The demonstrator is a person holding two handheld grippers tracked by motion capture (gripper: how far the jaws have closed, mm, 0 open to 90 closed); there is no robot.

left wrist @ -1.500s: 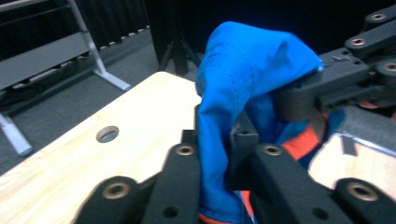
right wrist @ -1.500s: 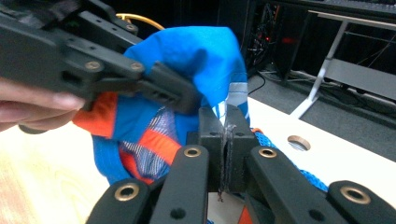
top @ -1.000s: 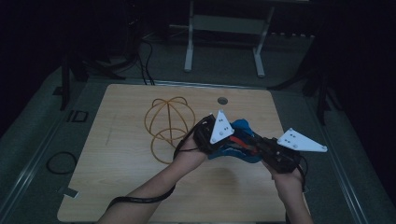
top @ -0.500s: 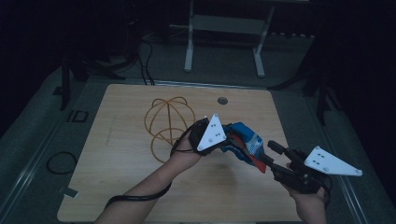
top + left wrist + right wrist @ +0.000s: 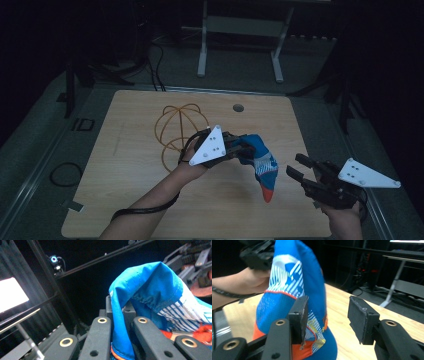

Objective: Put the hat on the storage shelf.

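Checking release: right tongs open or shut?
Open: right tongs have just been opening; bare gap between pads, blue sock behind them, not gripped.

Left gripper (image 5: 239, 148) clamped tight; right gripper (image 5: 296, 167), jaws just parted, held apart from it

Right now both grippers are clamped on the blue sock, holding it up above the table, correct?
Not quite. Only the left gripper is clamped on the blue sock, holding it above the table. The right gripper has let go: the right gripper view shows its jaws apart with nothing between them, the sock behind its left pad.
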